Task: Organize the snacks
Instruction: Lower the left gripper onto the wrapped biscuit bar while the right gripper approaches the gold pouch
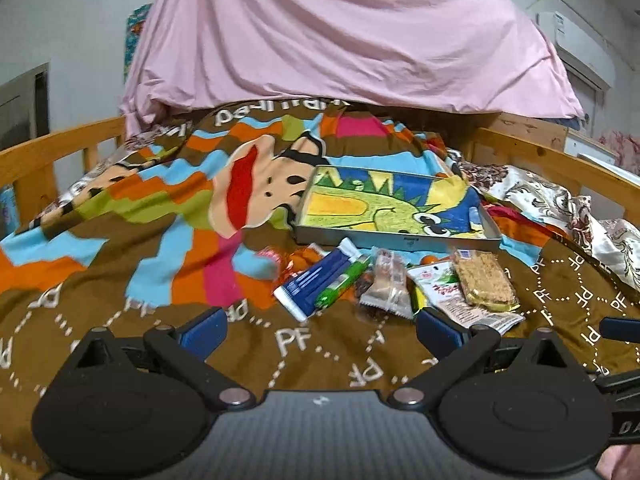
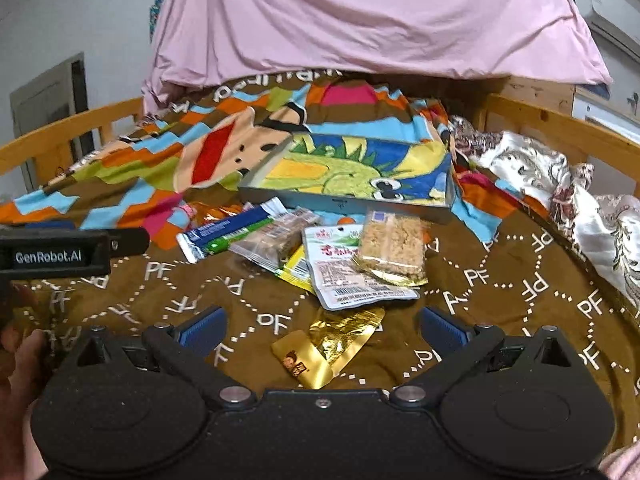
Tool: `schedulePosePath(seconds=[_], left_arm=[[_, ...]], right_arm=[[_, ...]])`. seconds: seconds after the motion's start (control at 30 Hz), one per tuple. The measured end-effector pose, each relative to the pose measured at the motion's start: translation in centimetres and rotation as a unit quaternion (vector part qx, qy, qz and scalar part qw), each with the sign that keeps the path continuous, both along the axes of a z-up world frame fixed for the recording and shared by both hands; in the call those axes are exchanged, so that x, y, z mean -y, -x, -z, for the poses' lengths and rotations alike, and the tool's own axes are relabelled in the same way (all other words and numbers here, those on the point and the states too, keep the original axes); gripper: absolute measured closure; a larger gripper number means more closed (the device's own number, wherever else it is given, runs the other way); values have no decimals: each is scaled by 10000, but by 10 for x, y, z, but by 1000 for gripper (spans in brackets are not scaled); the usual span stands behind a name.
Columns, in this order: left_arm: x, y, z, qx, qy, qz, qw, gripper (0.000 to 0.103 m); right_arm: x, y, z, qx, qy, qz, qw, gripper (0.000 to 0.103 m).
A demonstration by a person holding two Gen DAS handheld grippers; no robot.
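Low over brown blanket (image 2: 520, 240), both tongs (image 1: 320, 328) (image 2: 320, 326) wide, empty, snack pile (image 2: 320, 252) just ahead.

You can't really see the orange wrappers (image 1: 308, 258) tucked under the blue packet (image 1: 310, 284), and print on the white pouch (image 2: 344, 276) is too blurry

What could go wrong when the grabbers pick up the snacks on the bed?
The snacks lie heaped and overlapping, so one grab could pinch two packets or knock others aside. The gold packet lies flat on the soft blanket, so the right gripper might catch cloth too. The tray rests on rumpled bedding and looks tilted, so snacks may slide.
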State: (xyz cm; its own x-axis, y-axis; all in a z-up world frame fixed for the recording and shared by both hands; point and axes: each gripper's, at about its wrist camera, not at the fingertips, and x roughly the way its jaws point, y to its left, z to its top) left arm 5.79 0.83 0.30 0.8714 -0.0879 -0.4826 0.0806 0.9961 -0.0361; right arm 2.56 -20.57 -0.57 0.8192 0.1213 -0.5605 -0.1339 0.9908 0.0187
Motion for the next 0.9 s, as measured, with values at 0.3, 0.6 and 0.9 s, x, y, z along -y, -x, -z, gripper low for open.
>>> schedulePosePath(seconds=[0.3,0.6,0.9], left_arm=[[13,-45,7,-195,-13,560,9982,0],[27,-103,21,-424,78,1080,9932,0],[42,-146,40,-763,-89,1273,9889,1]], right_arm=[[-11,-39,30,-549,97,464,9974,1],[-17,-57,49,-524,69,844,9950,1],[-27,-73,66,-696,195,979,9926,14]])
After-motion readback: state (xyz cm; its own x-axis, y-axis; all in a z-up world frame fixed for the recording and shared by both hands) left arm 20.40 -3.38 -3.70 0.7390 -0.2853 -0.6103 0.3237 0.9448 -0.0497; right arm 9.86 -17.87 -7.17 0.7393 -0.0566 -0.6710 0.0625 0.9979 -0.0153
